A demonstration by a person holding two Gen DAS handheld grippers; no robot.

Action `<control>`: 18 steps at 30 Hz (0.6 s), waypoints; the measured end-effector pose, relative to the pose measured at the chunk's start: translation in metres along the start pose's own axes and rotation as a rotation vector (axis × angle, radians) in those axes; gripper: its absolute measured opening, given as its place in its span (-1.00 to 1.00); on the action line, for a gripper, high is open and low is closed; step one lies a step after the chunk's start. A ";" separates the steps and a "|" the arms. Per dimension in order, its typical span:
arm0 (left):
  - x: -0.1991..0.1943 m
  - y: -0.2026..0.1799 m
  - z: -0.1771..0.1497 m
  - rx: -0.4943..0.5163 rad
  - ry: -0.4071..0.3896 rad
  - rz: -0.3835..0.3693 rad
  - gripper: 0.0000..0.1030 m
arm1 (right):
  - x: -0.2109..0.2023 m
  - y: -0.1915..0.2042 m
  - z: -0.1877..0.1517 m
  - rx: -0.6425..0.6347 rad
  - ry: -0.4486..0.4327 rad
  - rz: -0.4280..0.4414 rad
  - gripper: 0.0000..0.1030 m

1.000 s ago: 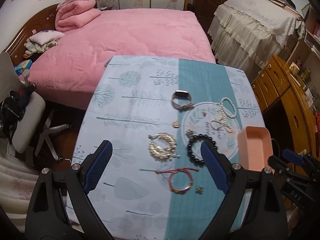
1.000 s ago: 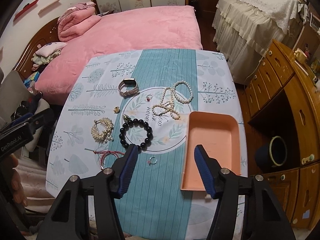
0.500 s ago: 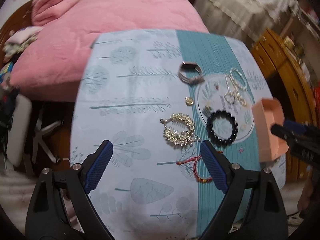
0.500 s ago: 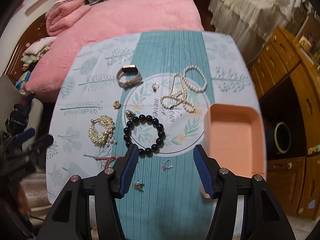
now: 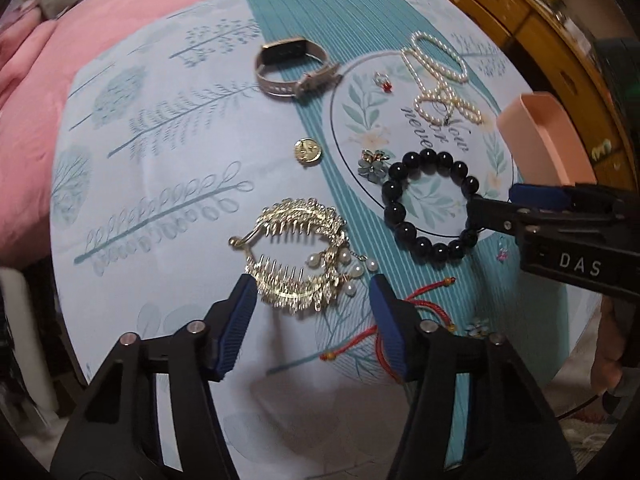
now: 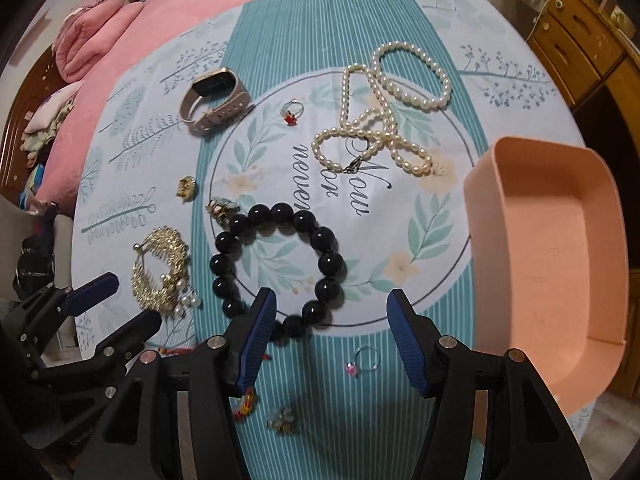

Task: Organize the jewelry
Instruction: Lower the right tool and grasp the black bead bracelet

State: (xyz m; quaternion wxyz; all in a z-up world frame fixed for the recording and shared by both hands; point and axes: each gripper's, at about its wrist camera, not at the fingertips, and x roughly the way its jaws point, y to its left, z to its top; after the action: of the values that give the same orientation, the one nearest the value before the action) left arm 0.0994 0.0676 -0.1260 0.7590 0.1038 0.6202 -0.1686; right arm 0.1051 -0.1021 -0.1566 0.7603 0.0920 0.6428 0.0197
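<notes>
Surface: table w/ teal-and-pale leaf-print cloth (image 6: 280,20), pink bed (image 5: 120,20) behind it.
L gripper (image 5: 310,298): jaws have just been closing, not clamped; gold hair comb (image 5: 298,254) lies between the tips, pads not touching it.
R gripper (image 6: 330,314): jaws apart, nothing gripped; tips straddle near edge of black bead bracelet (image 6: 276,270).
Tray: peach tray (image 6: 552,248) at cloth's right edge, beside R gripper.
Other pcs: pearl necklace (image 6: 392,108) and watch (image 6: 216,100) toward bed; red cord bracelet (image 5: 400,320) under L gripper's right finger.
</notes>
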 end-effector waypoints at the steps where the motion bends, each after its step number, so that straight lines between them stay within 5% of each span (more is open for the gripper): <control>1: 0.004 0.000 0.002 0.024 0.014 0.005 0.00 | 0.003 0.000 0.001 0.007 0.005 0.006 0.14; 13: 0.023 -0.010 0.006 0.242 0.064 0.011 -0.08 | 0.033 0.022 0.006 -0.061 -0.012 -0.076 0.10; 18: 0.024 -0.017 -0.002 0.338 0.063 0.033 -0.08 | 0.034 0.034 0.001 -0.116 -0.048 -0.149 -0.62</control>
State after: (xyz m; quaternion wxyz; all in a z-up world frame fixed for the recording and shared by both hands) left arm 0.0955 0.0493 -0.1490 0.7136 0.2455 0.6047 -0.2547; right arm 0.1145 -0.0636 -0.1842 0.7787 0.0000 0.6274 -0.0017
